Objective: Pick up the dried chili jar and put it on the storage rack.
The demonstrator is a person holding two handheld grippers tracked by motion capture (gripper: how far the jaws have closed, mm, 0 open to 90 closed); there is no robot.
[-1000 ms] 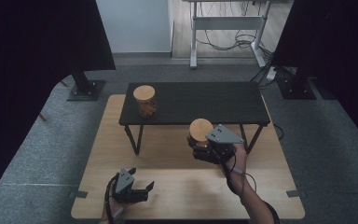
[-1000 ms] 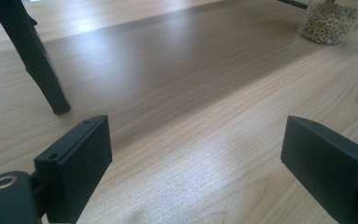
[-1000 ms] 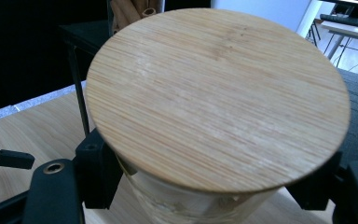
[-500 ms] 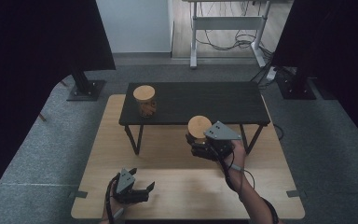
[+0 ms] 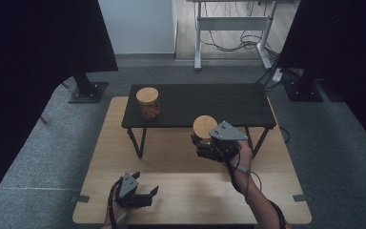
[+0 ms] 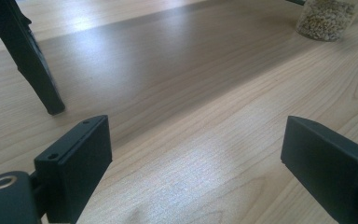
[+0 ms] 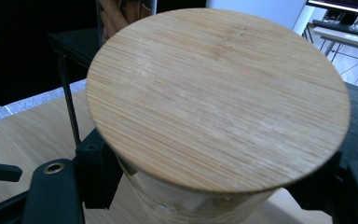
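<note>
Two round-lidded glass jars, one on the small black table and one gripped in the right claw

Right gripper [image 5: 206, 143] is clenched on the glass jar with the flat bamboo lid [image 7: 216, 93], its jaws pressing the glass wall just under the lid, likely so the lid stays free; the jar sits at the near edge of the low black table [image 5: 228, 102], right of centre, and I cannot tell whether it rests on the light wooden tabletop [image 5: 181, 200]. A second bamboo-lidded glass jar [image 5: 147, 102] stands on the black table's far left. Left gripper [image 5: 145, 196] lies released near the wooden top's near left edge, jaws wide apart and holding nothing, seemingly parked clear
</note>
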